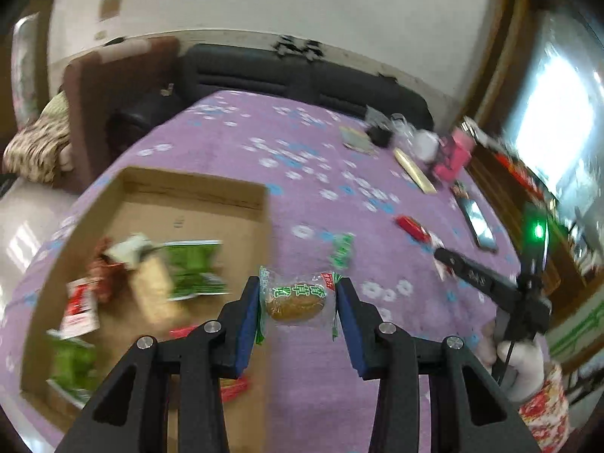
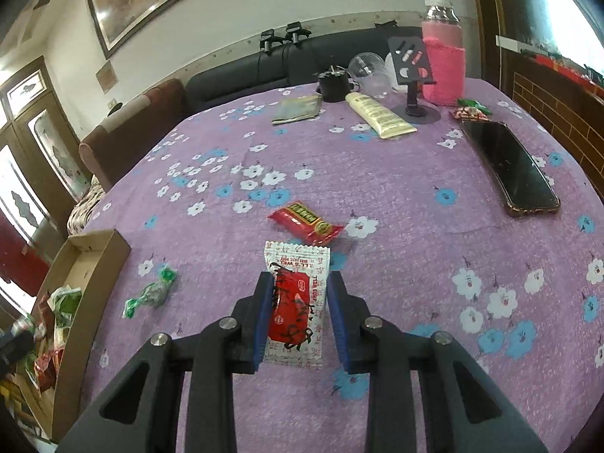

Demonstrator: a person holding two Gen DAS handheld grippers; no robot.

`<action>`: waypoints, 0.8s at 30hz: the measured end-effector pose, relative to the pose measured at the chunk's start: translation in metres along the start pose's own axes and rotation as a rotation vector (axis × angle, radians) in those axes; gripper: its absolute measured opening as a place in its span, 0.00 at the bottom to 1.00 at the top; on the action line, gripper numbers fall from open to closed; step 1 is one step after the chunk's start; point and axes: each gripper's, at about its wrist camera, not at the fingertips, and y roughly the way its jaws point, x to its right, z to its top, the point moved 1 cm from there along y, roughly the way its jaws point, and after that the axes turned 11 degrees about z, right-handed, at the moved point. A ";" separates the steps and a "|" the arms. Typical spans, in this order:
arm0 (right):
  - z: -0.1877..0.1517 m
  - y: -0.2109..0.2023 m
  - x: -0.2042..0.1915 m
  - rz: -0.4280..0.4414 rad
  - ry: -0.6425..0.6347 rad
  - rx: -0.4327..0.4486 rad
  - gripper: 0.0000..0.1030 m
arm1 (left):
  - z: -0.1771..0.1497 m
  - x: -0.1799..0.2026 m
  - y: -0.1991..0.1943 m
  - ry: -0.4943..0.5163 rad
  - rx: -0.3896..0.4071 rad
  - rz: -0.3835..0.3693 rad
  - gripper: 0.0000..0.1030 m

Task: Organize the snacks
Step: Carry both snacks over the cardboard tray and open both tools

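Note:
My left gripper (image 1: 298, 298) is shut on a clear-wrapped brown pastry (image 1: 295, 304) with green print, held above the right edge of a shallow cardboard box (image 1: 196, 188). The box holds several snack packets, green (image 1: 194, 268) and red-white (image 1: 79, 307) among them. My right gripper (image 2: 300, 298) is shut on a red and white snack packet (image 2: 296, 302) above the purple tablecloth. A red snack bar (image 2: 305, 222) lies just beyond it. A green wrapped candy (image 2: 151, 292) lies to its left, between it and the box (image 2: 90, 260). The right gripper also shows in the left wrist view (image 1: 490, 283).
The purple flowered tablecloth (image 2: 377, 173) covers the table. At the back stand a pink-sleeved jar (image 2: 443, 64), a phone stand (image 2: 411, 75), a cream tube (image 2: 379, 115), a dark cup (image 2: 334, 85) and a foil pouch (image 2: 298, 109). A phone (image 2: 509, 166) and small candies (image 2: 472, 109) lie right.

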 end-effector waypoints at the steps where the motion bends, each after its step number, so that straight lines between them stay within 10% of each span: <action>1: -0.001 -0.001 -0.004 0.002 -0.006 -0.004 0.27 | 0.001 -0.010 -0.002 -0.021 0.000 0.005 0.41; 12: 0.000 -0.025 -0.103 0.214 -0.098 -0.041 0.27 | -0.008 -0.097 -0.007 -0.205 0.005 0.024 0.41; 24: -0.033 0.037 -0.240 0.393 -0.279 -0.259 0.28 | -0.022 -0.133 0.020 -0.252 -0.078 0.069 0.41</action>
